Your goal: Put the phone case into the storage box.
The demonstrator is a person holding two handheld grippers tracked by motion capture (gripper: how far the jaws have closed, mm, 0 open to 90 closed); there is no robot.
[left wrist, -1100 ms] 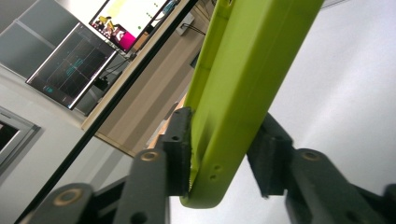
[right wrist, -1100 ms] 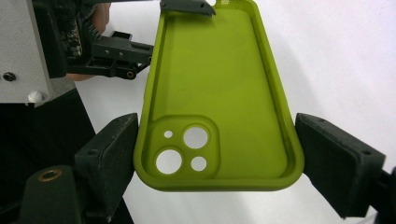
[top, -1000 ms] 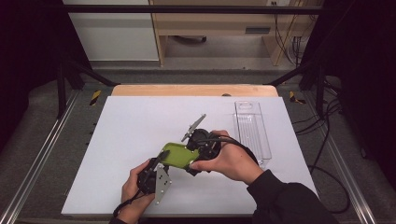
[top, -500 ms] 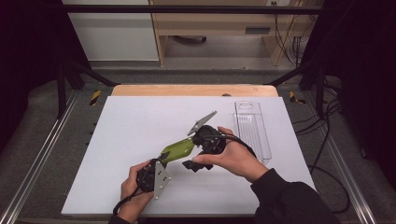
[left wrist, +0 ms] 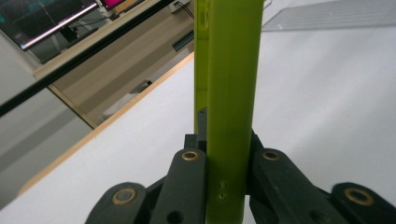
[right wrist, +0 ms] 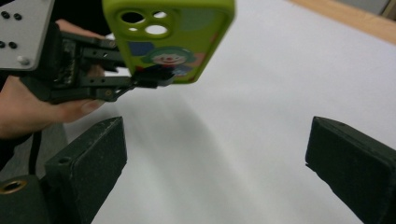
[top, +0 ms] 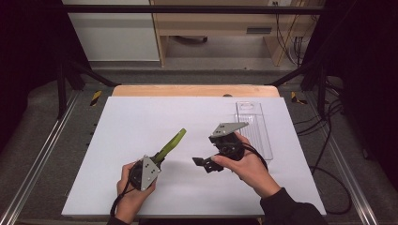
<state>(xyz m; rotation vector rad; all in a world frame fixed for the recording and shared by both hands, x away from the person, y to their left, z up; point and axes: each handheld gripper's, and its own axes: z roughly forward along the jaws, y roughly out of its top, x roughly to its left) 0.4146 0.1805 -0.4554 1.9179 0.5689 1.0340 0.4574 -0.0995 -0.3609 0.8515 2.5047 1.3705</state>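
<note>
A lime-green phone case [top: 171,143] with a cartoon clown on its back [right wrist: 173,32] is held above the white table, slanting up and away. My left gripper [top: 158,157] is shut on its lower end; in the left gripper view the jaws [left wrist: 226,156] squeeze the case's edge [left wrist: 229,70]. The right gripper view shows the left gripper [right wrist: 154,77] pinching the case. My right gripper [top: 202,164] hangs a short way to the case's right, pointing left, its jaws just opened wide with nothing between the pads [right wrist: 215,154].
The white tabletop [top: 141,117] has a wooden strip along its far edge. A clear plastic tray [top: 253,126] lies at the table's right side, just behind my right hand. Metal rails run along both sides, and cables trail at the right.
The right gripper let go of the green case, opened, and drew away to the right. The left gripper stays shut on the case, which now tilts up and away.
</note>
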